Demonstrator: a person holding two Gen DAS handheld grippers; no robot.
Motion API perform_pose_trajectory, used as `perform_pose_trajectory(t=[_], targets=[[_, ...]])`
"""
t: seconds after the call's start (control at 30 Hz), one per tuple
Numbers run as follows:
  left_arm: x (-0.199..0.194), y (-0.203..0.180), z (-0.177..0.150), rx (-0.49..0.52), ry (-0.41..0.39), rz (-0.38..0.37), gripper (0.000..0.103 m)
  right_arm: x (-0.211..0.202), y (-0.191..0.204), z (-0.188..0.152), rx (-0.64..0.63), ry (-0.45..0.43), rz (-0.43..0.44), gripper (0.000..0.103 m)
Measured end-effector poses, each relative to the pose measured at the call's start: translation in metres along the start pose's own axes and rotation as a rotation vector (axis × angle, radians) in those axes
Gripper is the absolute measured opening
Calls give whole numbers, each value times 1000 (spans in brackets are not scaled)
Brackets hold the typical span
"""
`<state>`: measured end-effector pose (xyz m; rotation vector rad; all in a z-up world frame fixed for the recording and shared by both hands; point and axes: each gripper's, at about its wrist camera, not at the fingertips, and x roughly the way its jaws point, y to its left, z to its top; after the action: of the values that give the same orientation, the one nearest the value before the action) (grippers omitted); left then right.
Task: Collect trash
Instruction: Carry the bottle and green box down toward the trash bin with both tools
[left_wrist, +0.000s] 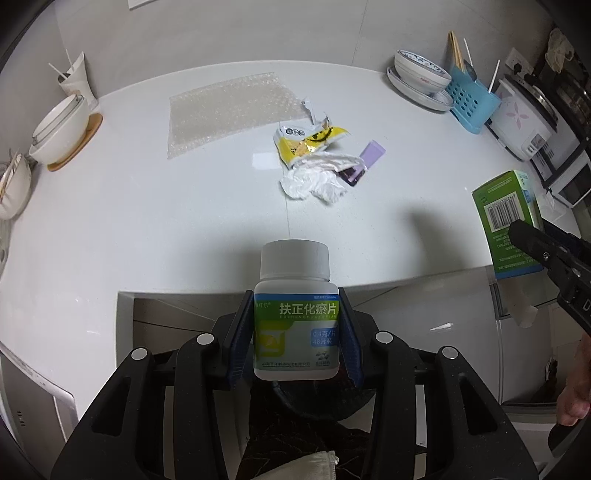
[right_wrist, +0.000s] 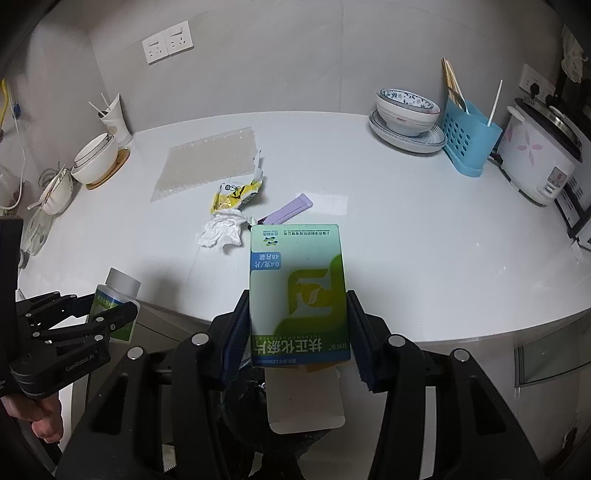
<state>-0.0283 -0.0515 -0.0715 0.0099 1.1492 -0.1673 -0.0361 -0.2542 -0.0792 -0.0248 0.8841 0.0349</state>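
Observation:
My left gripper (left_wrist: 295, 325) is shut on a white pill bottle (left_wrist: 295, 317) with a green and blue label, held upright just off the counter's front edge. My right gripper (right_wrist: 297, 328) is shut on a green medicine box (right_wrist: 297, 291) whose bottom flap hangs open. The box (left_wrist: 508, 221) also shows at the right of the left wrist view, and the bottle (right_wrist: 116, 299) at the lower left of the right wrist view. On the white counter (left_wrist: 147, 221) lie a yellow wrapper (left_wrist: 308, 142), a crumpled white tissue (left_wrist: 317, 177), a purple packet (left_wrist: 364, 160) and a sheet of bubble wrap (left_wrist: 229, 110).
White bowl on a wooden coaster (left_wrist: 61, 129) and a cup with sticks (left_wrist: 77, 79) stand at the back left. Stacked bowls on a plate (right_wrist: 406, 122), a blue utensil holder (right_wrist: 467, 142) and a rice cooker (right_wrist: 539, 155) line the back right. A dark bag opening (right_wrist: 251, 406) sits below the grippers.

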Motion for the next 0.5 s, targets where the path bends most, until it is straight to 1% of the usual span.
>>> perform_pose_trajectory(t=[0.3,0.5], targets=[[-3,-14,-23,7,-6,-8,42,-11,-5,-30,-8,8,4,47],[4,-20,-41,10,3,-25,42,-10,-10,-54,-14,26,8,47]])
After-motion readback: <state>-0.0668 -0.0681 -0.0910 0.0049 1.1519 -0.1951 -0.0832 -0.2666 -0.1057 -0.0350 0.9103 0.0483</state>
